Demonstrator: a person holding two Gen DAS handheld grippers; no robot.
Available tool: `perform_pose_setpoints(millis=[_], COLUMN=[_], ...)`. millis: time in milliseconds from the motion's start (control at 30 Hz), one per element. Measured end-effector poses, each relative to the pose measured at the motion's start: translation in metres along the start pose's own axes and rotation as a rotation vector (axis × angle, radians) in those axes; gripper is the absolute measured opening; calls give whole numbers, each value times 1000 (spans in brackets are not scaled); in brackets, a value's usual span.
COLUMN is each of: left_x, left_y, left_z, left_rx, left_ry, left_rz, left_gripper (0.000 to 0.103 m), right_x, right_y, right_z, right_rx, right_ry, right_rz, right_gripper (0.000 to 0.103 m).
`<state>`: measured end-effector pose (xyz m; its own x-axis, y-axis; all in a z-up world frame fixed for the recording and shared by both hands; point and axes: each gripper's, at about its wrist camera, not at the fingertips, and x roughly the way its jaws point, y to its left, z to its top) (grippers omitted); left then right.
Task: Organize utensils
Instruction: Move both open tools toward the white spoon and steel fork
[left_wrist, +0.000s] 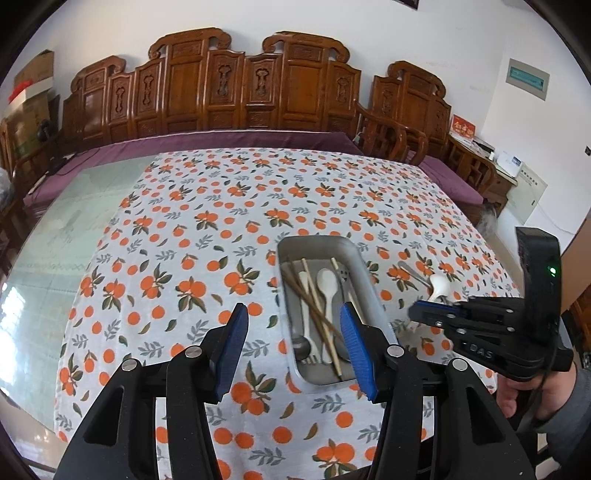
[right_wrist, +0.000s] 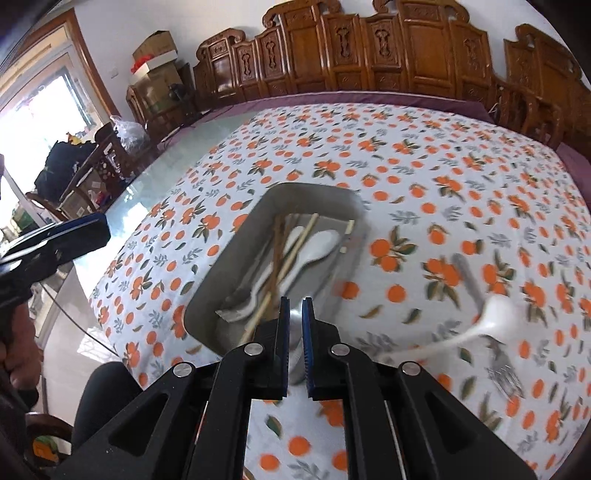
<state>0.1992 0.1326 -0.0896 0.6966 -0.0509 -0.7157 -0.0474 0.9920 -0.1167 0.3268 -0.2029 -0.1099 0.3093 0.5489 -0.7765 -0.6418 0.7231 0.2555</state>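
From the left wrist, the table (left_wrist: 66, 236) shows bare glass on its left side; an orange-print tablecloth (left_wrist: 207, 221) covers the rest. Carved wooden chairs (left_wrist: 207, 85) line the white wall behind, with cardboard boxes (left_wrist: 33, 85) stacked in the left corner. A metal tray (left_wrist: 369, 280) sits on the cloth, holding chopsticks (left_wrist: 314, 295) and a white spoon (left_wrist: 327, 284). The left gripper (left_wrist: 295, 347) hangs over the tray's near end, jaws spread and empty. To the right, the right gripper (left_wrist: 428, 314) is nearly pinched together.

From the right wrist, the right gripper (right_wrist: 293, 339) shows only a narrow slit between its pads, nothing in it, above the tray's (right_wrist: 210, 291) near edge. On the cloth (right_wrist: 406, 155) right of the tray lie another white spoon (right_wrist: 491, 325) and a fork (right_wrist: 506, 376), blurred. A bright window (right_wrist: 40, 110) lights the left.
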Motion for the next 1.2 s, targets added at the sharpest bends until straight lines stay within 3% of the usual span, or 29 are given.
perform_pose_setpoints(millis=[133, 267, 467, 967, 1200], left_x=[-1, -1, 8, 57, 89], left_y=[-12, -26, -52, -129, -153], left_z=[4, 9, 15, 28, 34], left_rx=[12, 29, 63, 172, 185], left_ry=[-6, -16, -11, 38, 90], left_rz=[-2, -18, -52, -146, -178], left_gripper=[69, 80, 81, 81, 73], right_x=[-20, -37, -56, -63, -59], right_y=[-16, -36, -70, -140, -164], right_z=[-11, -24, -38, -60, -69], right_rx=[11, 33, 90, 174, 205], right_ry=[-18, -31, -54, -44, -33], right_rz=[-25, -62, -103, -151, -152], right_gripper=[9, 9, 18, 20, 20])
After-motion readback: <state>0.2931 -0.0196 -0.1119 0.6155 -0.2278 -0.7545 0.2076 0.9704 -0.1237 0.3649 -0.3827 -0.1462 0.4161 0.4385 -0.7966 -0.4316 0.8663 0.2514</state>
